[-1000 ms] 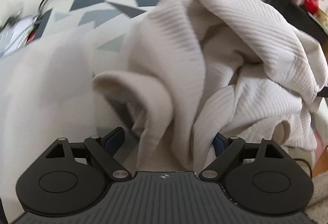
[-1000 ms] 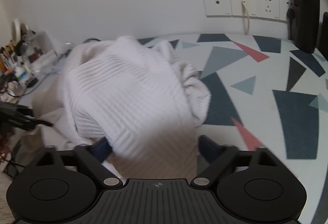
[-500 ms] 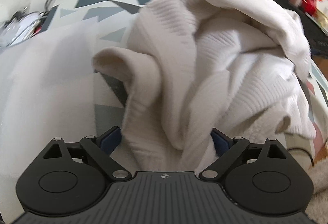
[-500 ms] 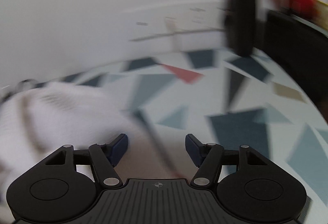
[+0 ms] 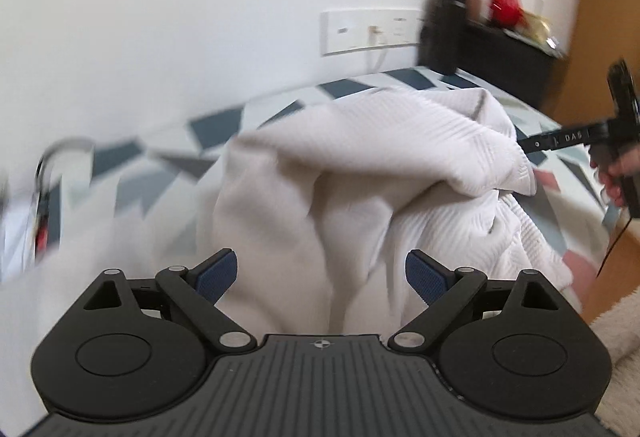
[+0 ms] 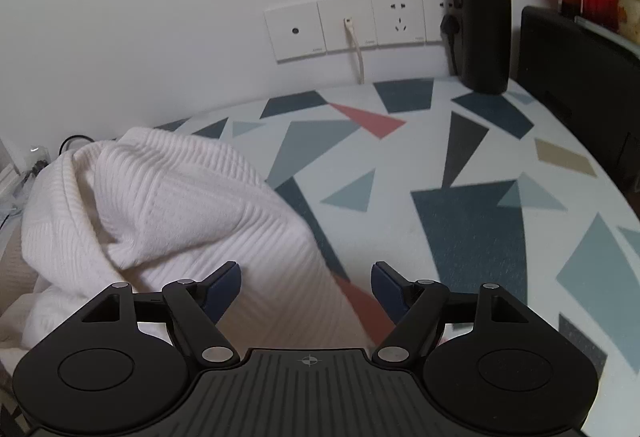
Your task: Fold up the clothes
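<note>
Folding is barely getting under way, by my reading: the white ribbed knit garment (image 6: 160, 213) is lying in a rumpled heap, filling the left half of the right wrist view and the centre of the left wrist view, with no flat panel or crisp crease showing anywhere, so spreading, smoothing and every fold are still waiting. The left tool (image 5: 320, 273) is hovering with its blue-padded fingers spread wide on either side of a hanging fold of cloth, gripping nothing. The right tool (image 6: 306, 283) is likewise gaping wide and empty, its left pad sitting over the garment's hem and its right pad over the bare table (image 6: 480, 205). At the right edge of the left wrist view, a hand (image 5: 618, 173) is holding that tool's handle. The knit is looking soft and thick, with fine parallel ribs and rounded, drooping folds. The table's covering is showing flat triangles of navy, grey and coral on white. A matte black flask (image 6: 482, 17) is standing upright at the upper right, just beside white wall sockets (image 6: 360, 25).
</note>
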Motion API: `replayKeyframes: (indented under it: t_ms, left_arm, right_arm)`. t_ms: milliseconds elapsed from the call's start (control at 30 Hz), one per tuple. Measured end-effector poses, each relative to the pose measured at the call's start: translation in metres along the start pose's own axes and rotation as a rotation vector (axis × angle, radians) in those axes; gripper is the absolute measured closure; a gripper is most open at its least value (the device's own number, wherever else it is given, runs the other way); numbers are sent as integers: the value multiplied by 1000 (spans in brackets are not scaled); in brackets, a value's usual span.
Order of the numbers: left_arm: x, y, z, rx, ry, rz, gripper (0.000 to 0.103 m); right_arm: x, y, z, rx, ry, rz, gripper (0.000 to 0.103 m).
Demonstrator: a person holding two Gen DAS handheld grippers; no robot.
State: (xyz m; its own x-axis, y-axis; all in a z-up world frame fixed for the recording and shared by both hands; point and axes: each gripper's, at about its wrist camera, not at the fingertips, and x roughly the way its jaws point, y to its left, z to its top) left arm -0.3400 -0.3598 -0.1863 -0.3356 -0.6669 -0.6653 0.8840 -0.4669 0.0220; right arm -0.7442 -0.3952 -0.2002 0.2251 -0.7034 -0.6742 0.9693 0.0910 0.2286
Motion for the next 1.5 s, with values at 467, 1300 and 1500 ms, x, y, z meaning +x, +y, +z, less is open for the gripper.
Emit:
replayKeyframes:
  t_ms: [467,1300,1500]
  left_arm:
    - [85,-104,52,775,-52,41,10]
    - [-59,62,-5,-428,-279,250,92]
    - [-56,73,-49,-469,-146,308,91]
  right_arm:
    - [-21,6,-27,-17,1,-25,17]
    - [18,51,5,-66,-3,86,15]
    - [41,80,13,-67,4,155,15]
